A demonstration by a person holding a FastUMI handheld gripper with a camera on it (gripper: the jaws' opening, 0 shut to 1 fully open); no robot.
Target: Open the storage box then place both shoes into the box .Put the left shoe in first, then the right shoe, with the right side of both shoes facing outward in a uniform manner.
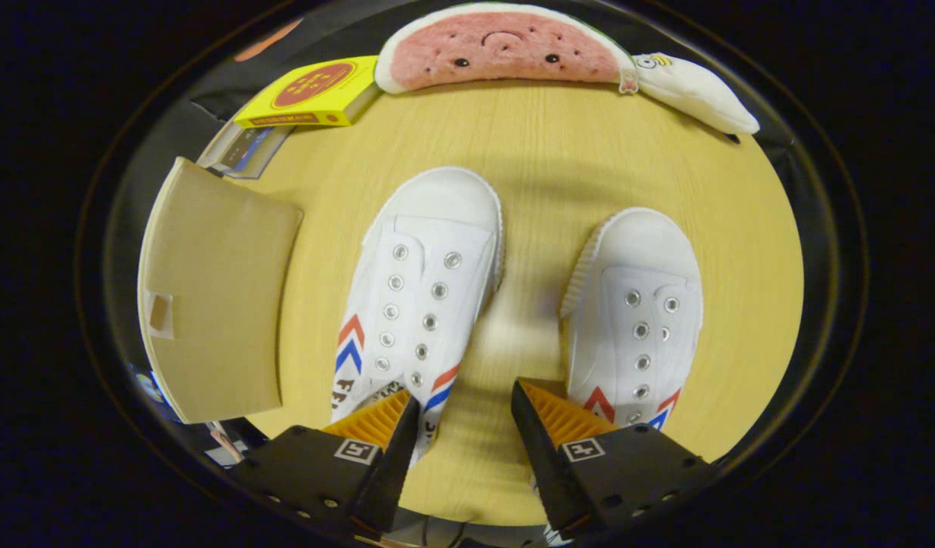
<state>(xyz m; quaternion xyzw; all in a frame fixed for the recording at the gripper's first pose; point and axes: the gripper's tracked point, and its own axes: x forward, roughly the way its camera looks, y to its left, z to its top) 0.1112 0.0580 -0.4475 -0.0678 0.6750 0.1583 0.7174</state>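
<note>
Currently gripper (465, 415) fingers spread wide, gripping nothing, bare table (513, 190) showing between them. Left shoe (418, 304) and right shoe (638, 320) lie just ahead, toes pointing away, apart. Storage box (212, 297), lid closed, beside left shoe. Beyond: yellow box (315, 93), watermelon plush (501, 47), white plush (695, 91).
</note>
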